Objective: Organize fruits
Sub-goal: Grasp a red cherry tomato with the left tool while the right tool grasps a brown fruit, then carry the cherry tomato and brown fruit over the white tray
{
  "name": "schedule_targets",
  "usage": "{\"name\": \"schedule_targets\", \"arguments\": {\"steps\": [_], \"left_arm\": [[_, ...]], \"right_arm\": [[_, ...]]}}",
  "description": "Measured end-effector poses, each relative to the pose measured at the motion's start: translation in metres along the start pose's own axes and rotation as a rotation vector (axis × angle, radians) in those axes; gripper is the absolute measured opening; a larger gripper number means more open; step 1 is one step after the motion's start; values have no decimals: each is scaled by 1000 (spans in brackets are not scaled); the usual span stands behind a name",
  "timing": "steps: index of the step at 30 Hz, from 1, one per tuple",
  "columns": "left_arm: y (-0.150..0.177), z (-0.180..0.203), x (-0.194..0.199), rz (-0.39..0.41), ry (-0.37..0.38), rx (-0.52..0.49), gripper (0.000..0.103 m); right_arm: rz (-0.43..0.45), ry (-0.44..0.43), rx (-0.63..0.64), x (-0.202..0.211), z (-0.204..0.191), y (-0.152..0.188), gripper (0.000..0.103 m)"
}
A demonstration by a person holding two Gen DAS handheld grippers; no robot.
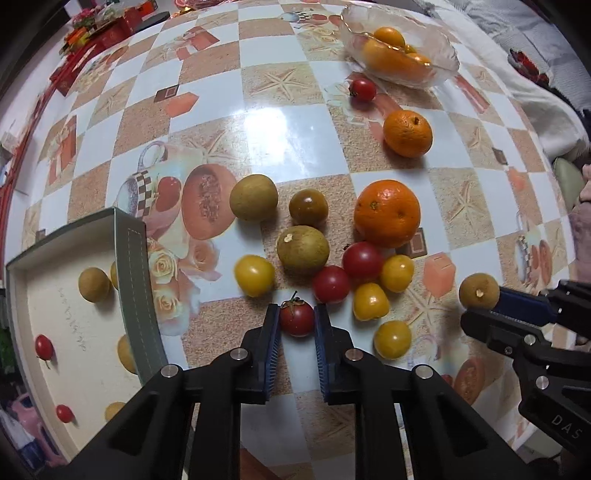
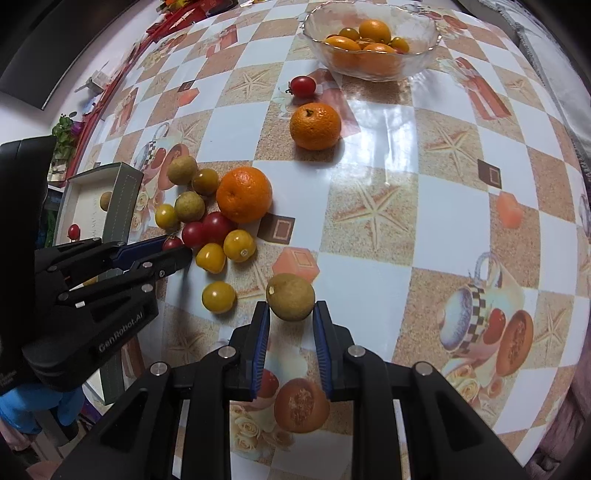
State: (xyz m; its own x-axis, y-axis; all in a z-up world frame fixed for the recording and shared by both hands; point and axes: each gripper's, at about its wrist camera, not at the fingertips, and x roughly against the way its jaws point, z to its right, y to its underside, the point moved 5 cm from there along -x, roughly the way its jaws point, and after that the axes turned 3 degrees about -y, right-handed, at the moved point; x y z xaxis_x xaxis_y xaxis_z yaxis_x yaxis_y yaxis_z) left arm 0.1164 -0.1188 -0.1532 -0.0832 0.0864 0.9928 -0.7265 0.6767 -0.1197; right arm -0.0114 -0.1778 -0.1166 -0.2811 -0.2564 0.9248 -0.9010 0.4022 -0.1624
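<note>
Left gripper [image 1: 296, 317] pinches red tomato [image 1: 296, 319]; right gripper [image 2: 290, 314] grabs brown fruit [image 2: 290, 297], glass bowl [image 2: 424, 51] at 1 o'clock.

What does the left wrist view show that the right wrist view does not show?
Only the left wrist view shows the deep inside of the shallow green-walled cardboard box: a second small red tomato and more brownish-green fruits lie there.

Only the right wrist view shows the whole inside of the clear glass bowl, with small yellow tomatoes among the oranges.

Both show the left hand-held gripper around a stemmed red cherry tomato, the right hand-held gripper around a round brownish-green fruit, and two loose oranges.
</note>
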Motion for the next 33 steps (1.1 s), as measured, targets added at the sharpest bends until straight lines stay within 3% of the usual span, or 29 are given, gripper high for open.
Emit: {"name": "schedule_targets", "arguments": {"steps": [3, 10, 18, 24, 33], "left_arm": [[-1, -1, 8, 9, 34, 33, 19], [5, 6, 34, 32, 49, 9, 19], [42, -16, 62, 60, 52, 47, 19], [70, -41, 87, 88, 39, 62, 19], [103, -88, 95, 80, 22, 130, 19]], "right_arm": [[5, -10, -28, 5, 2, 3, 26], [3, -22, -72, 16, 3, 19, 26], [-8, -11, -47, 29, -17, 34, 26], [-21, -3, 9, 33, -45, 40, 26], [-53, -16, 111, 23, -109, 35, 26]]}}
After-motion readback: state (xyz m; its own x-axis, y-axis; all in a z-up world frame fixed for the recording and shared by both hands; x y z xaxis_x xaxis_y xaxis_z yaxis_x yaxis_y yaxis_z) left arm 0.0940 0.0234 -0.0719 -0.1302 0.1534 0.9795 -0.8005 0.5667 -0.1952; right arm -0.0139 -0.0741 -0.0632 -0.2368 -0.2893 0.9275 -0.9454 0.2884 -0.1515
